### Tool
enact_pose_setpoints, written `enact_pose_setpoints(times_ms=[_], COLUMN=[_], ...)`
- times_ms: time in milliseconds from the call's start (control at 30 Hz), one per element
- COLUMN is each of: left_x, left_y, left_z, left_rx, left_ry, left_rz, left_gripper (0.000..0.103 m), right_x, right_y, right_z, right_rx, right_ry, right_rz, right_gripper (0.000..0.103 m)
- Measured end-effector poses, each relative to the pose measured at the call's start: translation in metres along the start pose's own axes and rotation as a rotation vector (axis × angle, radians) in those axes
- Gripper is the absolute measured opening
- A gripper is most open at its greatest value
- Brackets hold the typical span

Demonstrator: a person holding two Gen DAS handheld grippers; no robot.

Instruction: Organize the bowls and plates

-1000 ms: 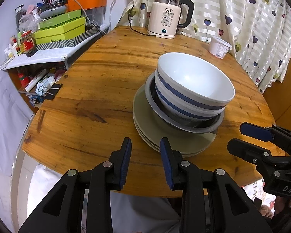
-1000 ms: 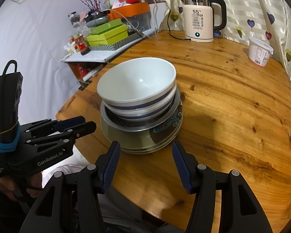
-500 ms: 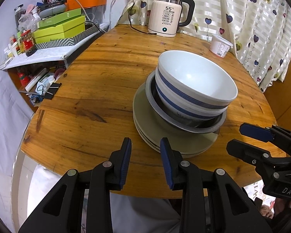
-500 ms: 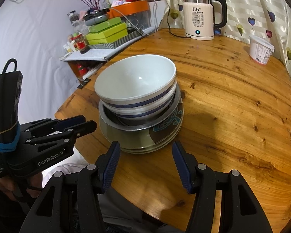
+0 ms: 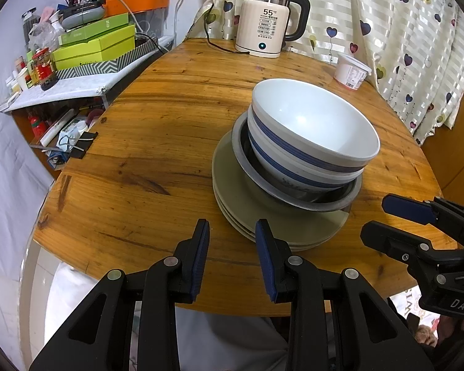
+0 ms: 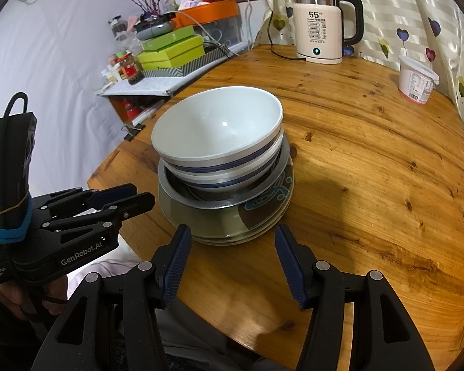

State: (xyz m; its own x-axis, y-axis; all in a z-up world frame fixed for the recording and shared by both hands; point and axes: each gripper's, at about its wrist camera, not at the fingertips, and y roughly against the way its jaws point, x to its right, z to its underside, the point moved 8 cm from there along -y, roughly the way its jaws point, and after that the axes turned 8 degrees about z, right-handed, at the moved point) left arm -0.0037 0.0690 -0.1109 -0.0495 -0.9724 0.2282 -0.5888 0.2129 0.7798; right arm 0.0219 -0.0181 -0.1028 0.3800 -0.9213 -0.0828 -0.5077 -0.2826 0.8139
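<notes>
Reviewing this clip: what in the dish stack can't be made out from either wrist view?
- Metal bowl inside: hidden by white blue-striped bowls, both views.
- Plate pattern: mostly covered by the bowls, right view.
- Count of olive plates: rims too thin, near edge blocked by left gripper.

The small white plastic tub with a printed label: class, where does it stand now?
The white plastic tub stands at the wooden table's far right edge, right of the cream electric kettle, before the heart-patterned curtain.

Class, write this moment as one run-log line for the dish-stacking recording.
scene: striped bowls nested in metal dish on plates | left gripper: open, empty | right gripper: open, empty
</notes>
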Motion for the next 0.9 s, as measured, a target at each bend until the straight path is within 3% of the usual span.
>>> enact_pose_setpoints(times_ms=[900], left_x=[-0.0032], left_y=[-0.0030], left_z=[0.0025], left_rx=[-0.009], left_ry=[-0.005], left_rz=[-0.007], left_gripper=[0.032], right_x=[-0.0013], right_y=[-0.0003], right_z=[-0.0004], right_rx=[-0.001], right_ry=[0.002], right_rz=[-0.001], right_gripper=[0.057])
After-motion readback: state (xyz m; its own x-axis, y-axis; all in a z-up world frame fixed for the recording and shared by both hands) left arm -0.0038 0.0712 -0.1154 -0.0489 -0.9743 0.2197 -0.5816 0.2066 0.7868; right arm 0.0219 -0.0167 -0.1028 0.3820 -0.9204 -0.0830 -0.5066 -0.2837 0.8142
